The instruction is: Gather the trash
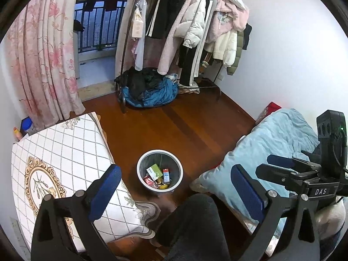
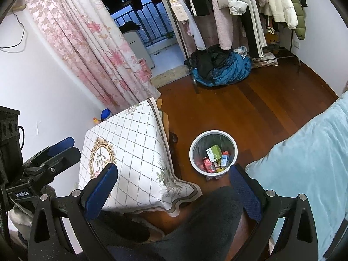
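Note:
A round white trash bin (image 1: 141, 174) (image 2: 192, 158) stands on the wooden floor between the table and the bed. Inside lie a green box (image 1: 154, 171) (image 2: 214, 152), a small red-and-blue carton (image 1: 166, 175) (image 2: 225, 159), a red wrapper (image 2: 207, 164) and other scraps. My left gripper (image 1: 176, 187) is held high above the bin, open, nothing between its blue pads. My right gripper (image 2: 174, 184) is open too and empty, also above and nearer than the bin. In the left wrist view the right gripper (image 1: 274, 165) shows at the right edge; in the right wrist view the left gripper (image 2: 63, 148) shows at the left.
A table with a white checked cloth (image 1: 65, 152) (image 2: 130, 143) stands left of the bin. A light blue blanket (image 1: 271, 143) (image 2: 304, 152) covers the bed on the right. A person's dark-clad knee (image 1: 195, 228) is below. A clothes rack (image 1: 184, 21) and a clothes pile (image 1: 150, 87) stand at the back.

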The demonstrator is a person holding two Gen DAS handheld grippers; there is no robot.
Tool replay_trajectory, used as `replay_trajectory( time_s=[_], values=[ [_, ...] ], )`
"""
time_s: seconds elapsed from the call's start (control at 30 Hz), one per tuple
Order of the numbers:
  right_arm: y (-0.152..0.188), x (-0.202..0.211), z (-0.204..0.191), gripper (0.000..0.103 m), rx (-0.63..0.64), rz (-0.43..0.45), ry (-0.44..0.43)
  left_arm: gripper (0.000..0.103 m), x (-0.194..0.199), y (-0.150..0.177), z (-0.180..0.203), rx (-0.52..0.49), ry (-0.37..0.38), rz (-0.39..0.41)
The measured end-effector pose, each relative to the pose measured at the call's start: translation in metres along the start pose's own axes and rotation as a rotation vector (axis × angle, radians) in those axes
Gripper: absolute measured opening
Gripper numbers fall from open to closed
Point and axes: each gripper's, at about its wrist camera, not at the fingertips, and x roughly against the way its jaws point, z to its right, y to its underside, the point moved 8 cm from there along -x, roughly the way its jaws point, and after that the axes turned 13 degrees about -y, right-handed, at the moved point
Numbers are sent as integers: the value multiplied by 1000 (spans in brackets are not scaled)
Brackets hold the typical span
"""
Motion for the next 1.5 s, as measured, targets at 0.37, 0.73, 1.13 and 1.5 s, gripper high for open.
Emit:
replay_trajectory(
  time_s=[0.37, 0.73, 1.13, 1.5],
  values=[
    [3, 8, -1, 103, 4, 7, 3, 103, 1, -1, 6, -3, 19, -2],
    [1, 13, -7, 103, 10, 5, 5, 103, 3, -4, 7, 0, 30, -3],
    [-4, 13, -10, 103, 19, -12, -5, 103, 4, -3, 7, 8, 41, -3],
    [-4, 10, -12, 103, 22, -15, -7, 103, 4, 0, 6, 16, 41, -4]
  ],
)
